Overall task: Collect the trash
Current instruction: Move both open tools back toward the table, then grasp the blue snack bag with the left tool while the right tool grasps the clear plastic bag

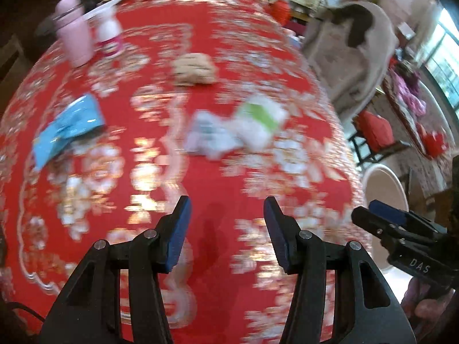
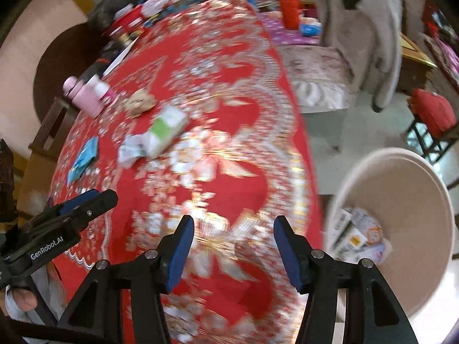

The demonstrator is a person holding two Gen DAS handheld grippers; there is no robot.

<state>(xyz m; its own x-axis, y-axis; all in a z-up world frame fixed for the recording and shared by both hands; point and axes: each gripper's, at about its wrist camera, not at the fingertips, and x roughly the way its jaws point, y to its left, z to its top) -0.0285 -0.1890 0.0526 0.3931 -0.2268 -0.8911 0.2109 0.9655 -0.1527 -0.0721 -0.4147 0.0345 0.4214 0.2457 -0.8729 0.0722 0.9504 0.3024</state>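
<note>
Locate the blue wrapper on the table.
The blue wrapper lies at the red tablecloth's left side in both views, below the pink bottle, left of the crumpled white-green packaging.

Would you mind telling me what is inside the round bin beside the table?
The bin holds several crumpled printed wrappers and packets at its bottom. Whatever lies beneath them is covered.
</note>
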